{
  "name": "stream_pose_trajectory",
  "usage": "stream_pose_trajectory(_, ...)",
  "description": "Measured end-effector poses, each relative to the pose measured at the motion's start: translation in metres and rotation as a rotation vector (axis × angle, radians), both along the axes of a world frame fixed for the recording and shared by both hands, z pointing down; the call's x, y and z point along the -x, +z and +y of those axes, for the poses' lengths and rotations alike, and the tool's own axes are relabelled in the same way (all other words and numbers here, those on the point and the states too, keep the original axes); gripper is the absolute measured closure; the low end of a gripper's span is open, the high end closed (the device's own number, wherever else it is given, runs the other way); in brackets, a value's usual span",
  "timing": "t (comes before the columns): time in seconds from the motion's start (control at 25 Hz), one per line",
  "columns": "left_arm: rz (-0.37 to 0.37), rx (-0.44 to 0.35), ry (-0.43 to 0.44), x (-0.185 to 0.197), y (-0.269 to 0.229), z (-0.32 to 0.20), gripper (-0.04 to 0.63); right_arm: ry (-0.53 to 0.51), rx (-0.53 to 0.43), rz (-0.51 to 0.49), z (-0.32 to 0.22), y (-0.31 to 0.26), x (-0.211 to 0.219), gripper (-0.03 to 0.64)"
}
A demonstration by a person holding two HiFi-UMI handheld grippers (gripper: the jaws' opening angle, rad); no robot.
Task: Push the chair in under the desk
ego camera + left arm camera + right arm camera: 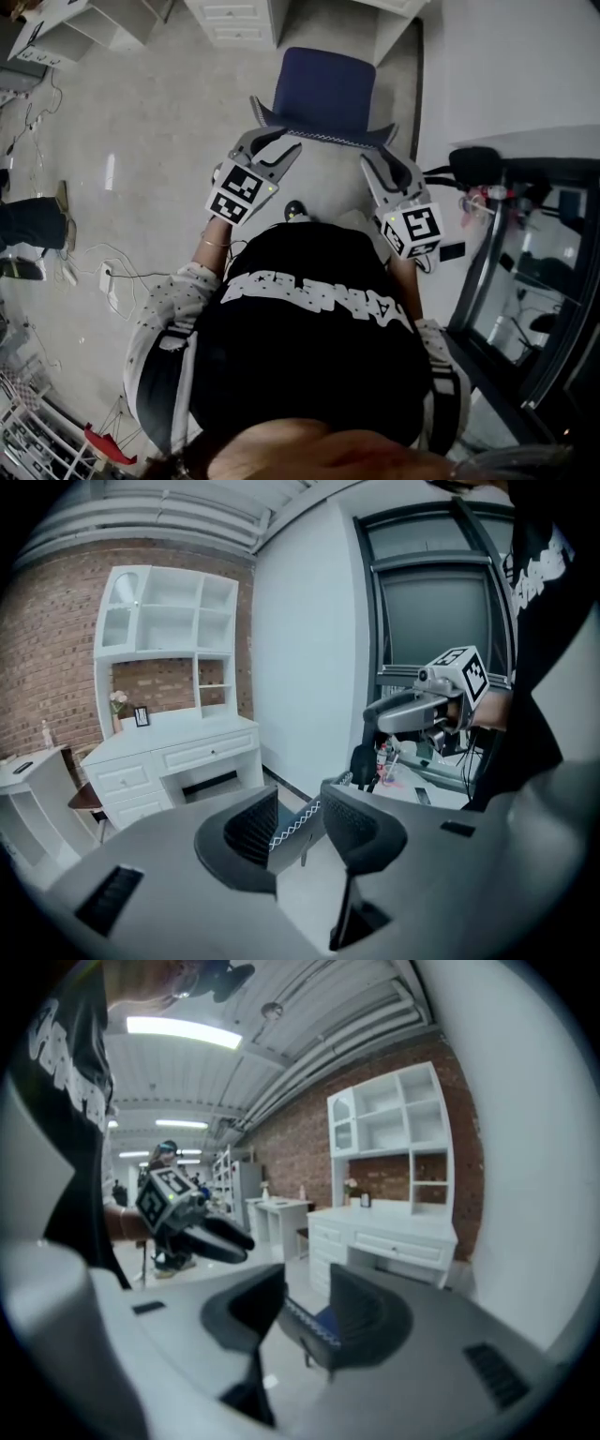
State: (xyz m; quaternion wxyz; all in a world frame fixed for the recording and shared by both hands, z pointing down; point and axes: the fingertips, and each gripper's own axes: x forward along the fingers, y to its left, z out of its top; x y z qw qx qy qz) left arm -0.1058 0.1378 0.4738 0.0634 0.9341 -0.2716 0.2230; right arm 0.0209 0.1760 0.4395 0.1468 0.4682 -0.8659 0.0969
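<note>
Jaws of the left gripper and right gripper stand apart at the backrest rim of the blue chair, upper centre of frame before the white desk, where an even, level grip on both corners should keep the push straight.

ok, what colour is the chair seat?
Dark blue chair seat; it shows best in the head view.

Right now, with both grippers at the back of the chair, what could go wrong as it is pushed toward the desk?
1. The left gripper and right gripper stand open around the back edge of the chair, not clamped on it, so a push could slip off.
2. Uneven pushing from the two sides might swing the chair into the front of the desk instead of under it.
</note>
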Motion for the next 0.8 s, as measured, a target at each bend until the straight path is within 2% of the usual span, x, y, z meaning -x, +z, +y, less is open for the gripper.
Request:
stream_pose_trajectory(0.2,-0.053,0.059,0.024,-0.007,0.027,-0.003,0.400,-0.015,0.069,0.078,0.002,0.027,-0.004,0.445)
stream_pose_trajectory(0.52,-0.313,-0.002,0.076,-0.008,0.070,-0.012,0.365,-0.068,0.129,0.192,-0.016,0.066,-0.004,0.420)
stream_pose_trajectory(0.72,-0.451,-0.050,0.124,-0.008,0.092,-0.020,0.360,-0.112,0.164,0.295,-0.026,0.089,0.002,0.403)
stream_pose_trajectory(0.8,-0.484,-0.061,0.141,-0.009,0.101,-0.021,0.360,-0.120,0.178,0.331,-0.028,0.100,0.000,0.402)
